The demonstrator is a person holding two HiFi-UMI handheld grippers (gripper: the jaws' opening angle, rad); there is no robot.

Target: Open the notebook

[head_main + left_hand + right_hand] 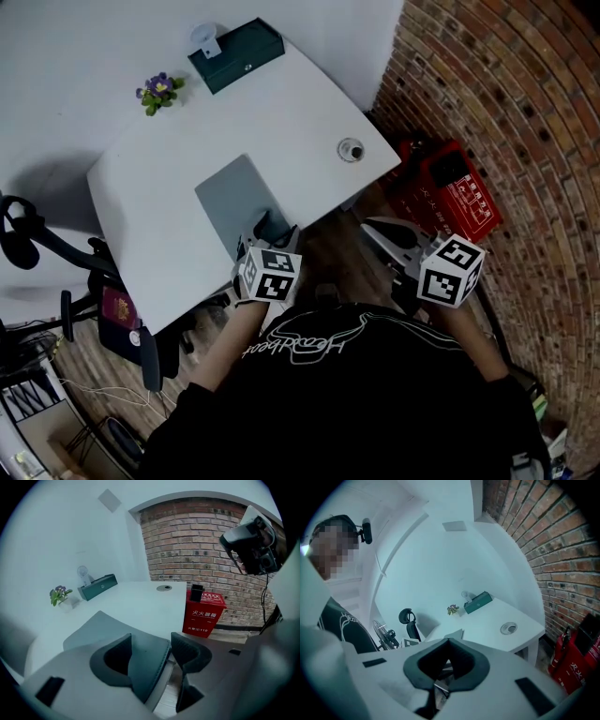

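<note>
Item 1: grey notebook (234, 197), closed, flat at frame centre near the white table's (309, 103) lower edge; our left gripper (152, 656), 2 jaws spread, straddles its near corner, a stance suited to pinching the cover; right gripper (446, 665) clenched on nothing, parked lower right, off the table.

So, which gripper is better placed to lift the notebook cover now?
Left. The left gripper has its jaws apart on either side of the near edge of the notebook, so it probably only needs to close and lift. The right gripper is shut, empty and beside the table.
</note>
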